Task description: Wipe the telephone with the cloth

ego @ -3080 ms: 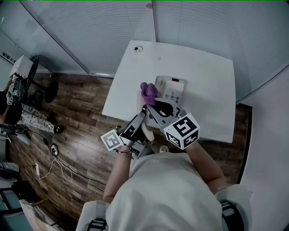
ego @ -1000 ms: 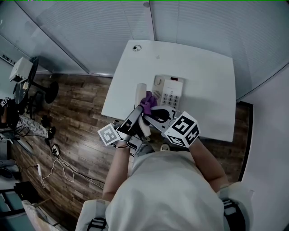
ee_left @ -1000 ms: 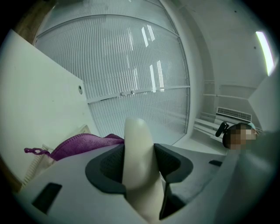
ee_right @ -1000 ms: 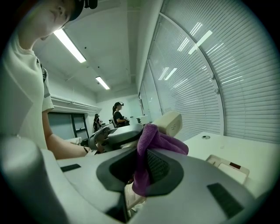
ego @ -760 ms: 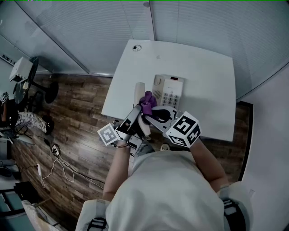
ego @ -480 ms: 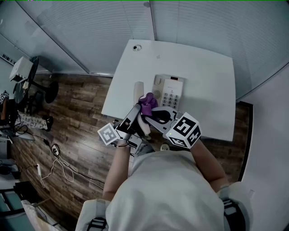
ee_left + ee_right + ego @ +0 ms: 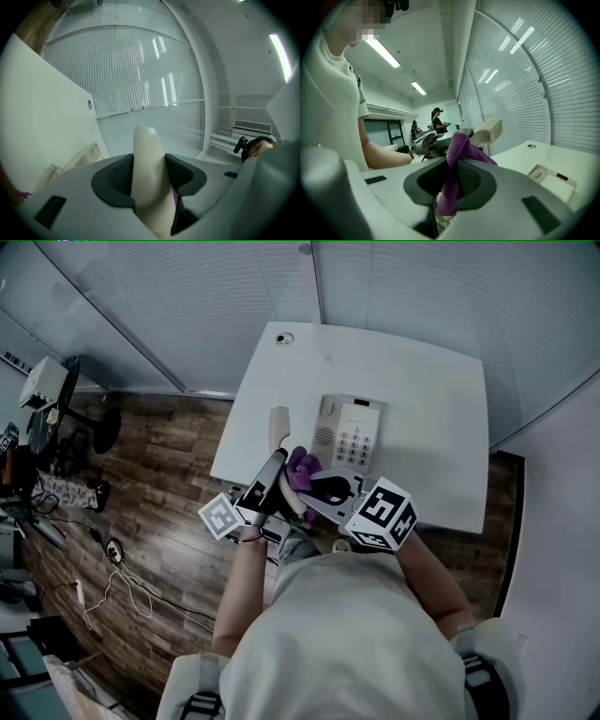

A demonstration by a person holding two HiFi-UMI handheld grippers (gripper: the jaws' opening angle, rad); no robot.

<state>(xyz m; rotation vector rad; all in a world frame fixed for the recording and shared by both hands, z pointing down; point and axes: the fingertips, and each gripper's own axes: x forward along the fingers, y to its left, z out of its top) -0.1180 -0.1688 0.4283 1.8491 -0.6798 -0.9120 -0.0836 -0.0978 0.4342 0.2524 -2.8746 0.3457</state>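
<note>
Left gripper (image 7: pixel 149 180) has its jaws closed on the cream handset (image 7: pixel 147 154), gripping it about midway so that the upper end stands clear above the pads. In the head view this gripper (image 7: pixel 274 465) carries the handset (image 7: pixel 278 423) off its cradle, above the near-left edge of the white table (image 7: pixel 441 381). Right gripper (image 7: pixel 450 180) is clamped on a purple cloth (image 7: pixel 457 154), a bunched fold of it rising out between the jaws. From above, the cloth (image 7: pixel 302 468) lies against the lower part of the handset, at about 5 o'clock from its top end, with the right gripper (image 7: pixel 319 488) reaching in from 4 o'clock.

The telephone base (image 7: pixel 352 423) sits on the table at roughly 1 o'clock from the cloth, cradle empty and keypad uncovered. As I judge it, the wiping is under way on the handset. The base looks not yet reached by the cloth, and the handset has yet to go back on its cradle.
</note>
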